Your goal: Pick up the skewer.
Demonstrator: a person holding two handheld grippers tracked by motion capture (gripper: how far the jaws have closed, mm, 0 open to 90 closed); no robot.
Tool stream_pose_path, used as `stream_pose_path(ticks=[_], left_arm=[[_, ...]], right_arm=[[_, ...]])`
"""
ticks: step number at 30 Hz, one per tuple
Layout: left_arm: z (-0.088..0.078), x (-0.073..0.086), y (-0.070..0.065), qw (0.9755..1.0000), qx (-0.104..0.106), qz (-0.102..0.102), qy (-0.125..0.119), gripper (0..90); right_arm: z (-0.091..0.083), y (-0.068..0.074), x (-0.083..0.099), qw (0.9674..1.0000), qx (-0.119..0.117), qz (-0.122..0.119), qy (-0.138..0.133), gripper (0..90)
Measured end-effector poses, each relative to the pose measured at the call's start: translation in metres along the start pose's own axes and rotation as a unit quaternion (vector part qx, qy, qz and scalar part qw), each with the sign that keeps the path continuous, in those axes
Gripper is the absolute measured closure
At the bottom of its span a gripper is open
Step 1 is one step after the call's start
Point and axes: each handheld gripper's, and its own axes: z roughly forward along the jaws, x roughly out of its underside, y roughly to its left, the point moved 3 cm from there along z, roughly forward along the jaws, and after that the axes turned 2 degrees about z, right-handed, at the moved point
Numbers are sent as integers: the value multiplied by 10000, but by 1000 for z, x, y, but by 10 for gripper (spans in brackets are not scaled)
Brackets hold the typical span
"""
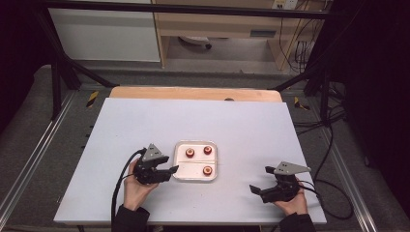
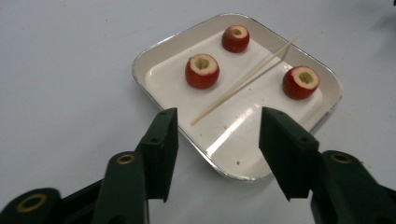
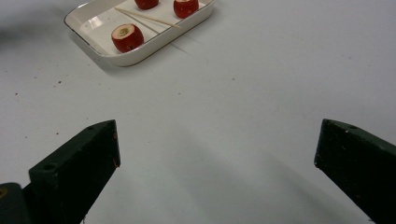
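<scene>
White tabletop with two hand-held grippers and a tray of cored red fruit

Nearest, the left gripper (image 1: 172, 169) is held half spread, empty, at the tray (image 1: 178, 175) edge; the right gripper (image 1: 261, 179) is spread wide over the bare white table (image 1: 145, 121). Three fruit pieces (image 2: 202, 71) and a skewer (image 2: 243, 82) lie inside. Beyond, grey floor, cables and cabinets are seen.

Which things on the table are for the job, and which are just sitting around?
For the job:
- white tray
- three red cored fruits, e.g.
- thin wooden stick
- left tongs, open, at the tray's edge

Just around:
- right tongs, open over bare table
- wooden board behind the table
</scene>
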Motion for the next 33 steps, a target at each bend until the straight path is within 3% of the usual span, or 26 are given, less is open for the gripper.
stream_pose_path(ticks=[2, 8, 16, 20, 26, 33], left_arm=[[4, -2, 1, 9999, -141, -12, 63, 541], [16, -9, 3, 9997, -225, -73, 109, 712], [38, -14, 0, 9995, -182, 66, 244, 891], [48, -15, -1, 9991, -218, 159, 323, 898], [61, -13, 4, 9985, -267, 139, 461, 898], [66, -9, 7, 9978, -308, 215, 545, 897]], right_arm=[[1, 0, 0, 10000, 34, -15, 24, 7], [2, 0, 1, 10000, 28, -11, 37, 8], [2, 0, 1, 10000, 22, -6, 17, 8], [2, 0, 1, 10000, 21, -13, 34, 8], [2, 0, 1, 10000, 23, -18, 34, 8], [2, 0, 1, 10000, 16, -24, 38, 8]])
